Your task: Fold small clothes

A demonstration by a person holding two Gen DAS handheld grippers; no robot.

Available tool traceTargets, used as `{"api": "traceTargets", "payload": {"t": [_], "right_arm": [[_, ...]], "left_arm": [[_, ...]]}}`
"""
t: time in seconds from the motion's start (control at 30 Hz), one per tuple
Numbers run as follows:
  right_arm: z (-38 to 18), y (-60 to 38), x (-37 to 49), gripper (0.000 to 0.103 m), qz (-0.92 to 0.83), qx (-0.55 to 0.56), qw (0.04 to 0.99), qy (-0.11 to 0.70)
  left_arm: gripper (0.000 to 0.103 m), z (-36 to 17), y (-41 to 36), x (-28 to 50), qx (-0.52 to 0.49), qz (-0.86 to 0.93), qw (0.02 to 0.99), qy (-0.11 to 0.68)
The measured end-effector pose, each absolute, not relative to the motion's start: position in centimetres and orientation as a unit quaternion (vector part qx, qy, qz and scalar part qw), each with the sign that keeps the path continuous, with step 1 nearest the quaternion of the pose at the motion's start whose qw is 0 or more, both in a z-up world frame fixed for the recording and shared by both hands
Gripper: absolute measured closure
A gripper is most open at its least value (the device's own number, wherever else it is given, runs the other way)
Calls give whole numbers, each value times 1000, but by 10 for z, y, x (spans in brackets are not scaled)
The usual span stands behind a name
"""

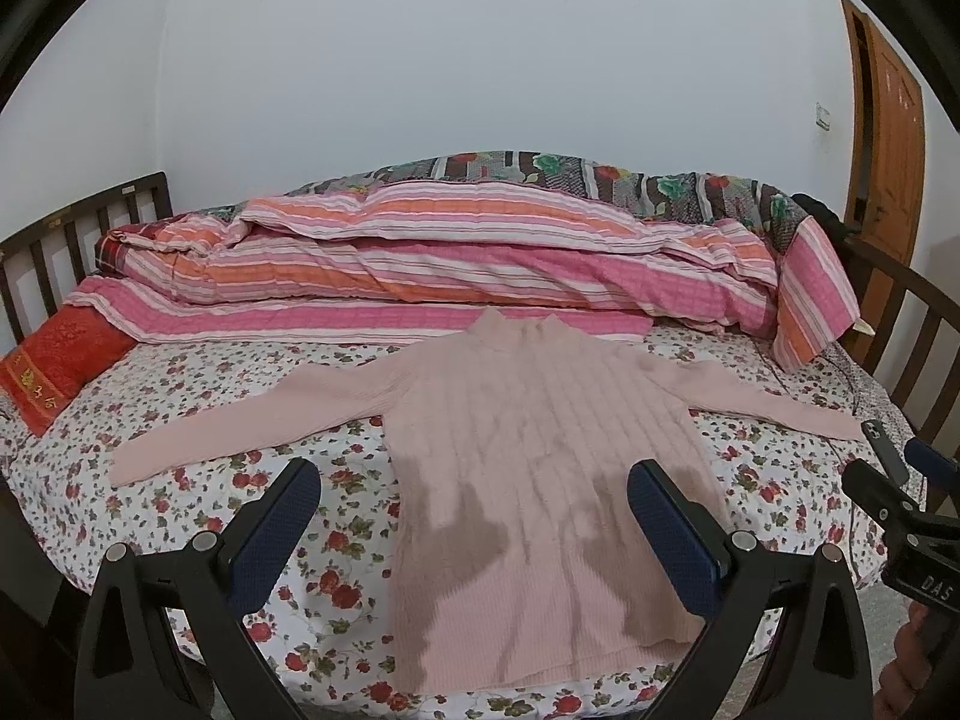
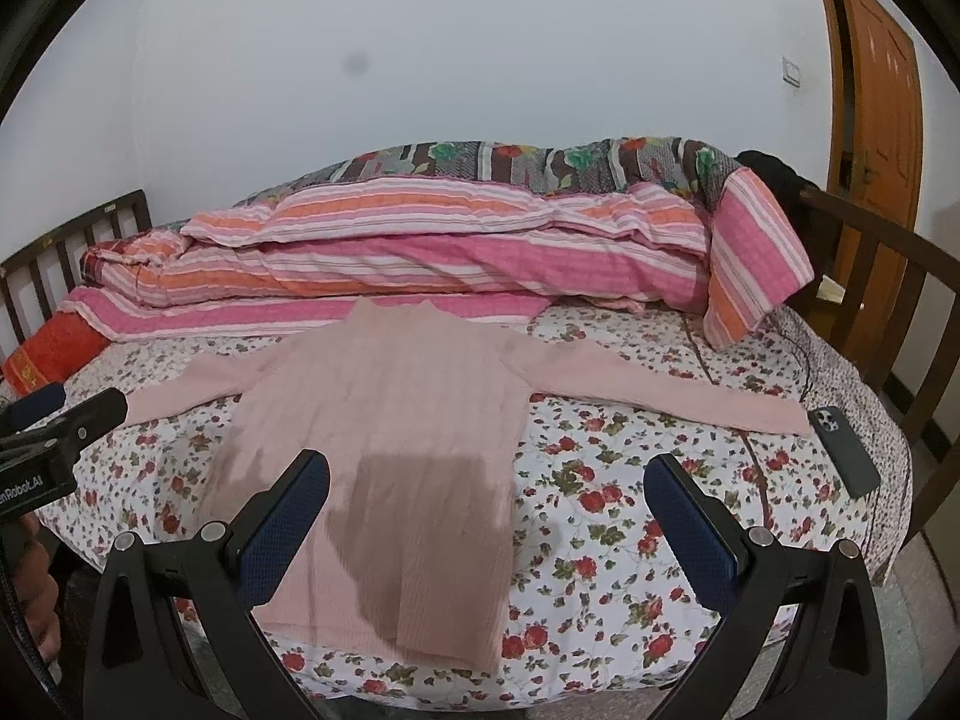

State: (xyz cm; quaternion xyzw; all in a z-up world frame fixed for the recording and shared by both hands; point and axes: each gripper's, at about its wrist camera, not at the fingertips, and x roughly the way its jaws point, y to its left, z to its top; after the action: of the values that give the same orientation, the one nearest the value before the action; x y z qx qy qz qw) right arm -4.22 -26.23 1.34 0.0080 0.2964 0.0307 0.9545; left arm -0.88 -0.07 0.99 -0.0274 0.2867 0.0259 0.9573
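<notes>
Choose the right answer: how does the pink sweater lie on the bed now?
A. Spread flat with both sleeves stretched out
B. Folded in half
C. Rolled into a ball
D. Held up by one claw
A: the pink sweater lies flat on the flowered bed sheet, one sleeve out to each side, and both claws are open above it.

Bare floral sheet [image 2: 600,480] lies open around my pink sweater [image 2: 384,420]. The striped quilt [image 2: 420,252] walls off the far side; a phone [image 2: 843,450] sits just past the right cuff.
</notes>
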Motion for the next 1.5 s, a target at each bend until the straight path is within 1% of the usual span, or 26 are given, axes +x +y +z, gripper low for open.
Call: {"api": "traceTargets", "payload": {"t": [0.47, 0.8, 1.03, 1.23, 1.27, 1.33, 1.43, 1.47, 1.5], "right_arm": [[7, -261, -32, 0, 25, 13, 953, 302], [3, -242, -28, 0, -1, -37, 968, 249], [-20, -229, 5, 0, 41, -48, 961, 270], [-57, -222, 38, 0, 74, -31, 949, 306], [-63, -221, 44, 0, 78, -30, 946, 315], [-75, -221, 58, 0, 87, -27, 937, 337], [-89, -221, 74, 1, 99, -16, 929, 357], [-94, -220, 80, 1, 97, -17, 928, 359], [-96, -220, 84, 2, 94, -18, 928, 360]], "left_arm": [[0, 6, 4, -4, -25, 37, 960, 275], [0, -4, 10, 8, -15, 27, 963, 266], [1, -35, 36, 34, -33, 31, 957, 285], [1, -86, 95, 60, -125, 30, 939, 319], [2, -93, 103, 64, -135, 34, 936, 324], [13, -112, 128, 74, -164, 46, 926, 336], [18, -138, 173, 86, -217, 68, 910, 348], [21, -147, 190, 88, -238, 80, 904, 347], [27, -154, 207, 90, -256, 94, 898, 344]]}}
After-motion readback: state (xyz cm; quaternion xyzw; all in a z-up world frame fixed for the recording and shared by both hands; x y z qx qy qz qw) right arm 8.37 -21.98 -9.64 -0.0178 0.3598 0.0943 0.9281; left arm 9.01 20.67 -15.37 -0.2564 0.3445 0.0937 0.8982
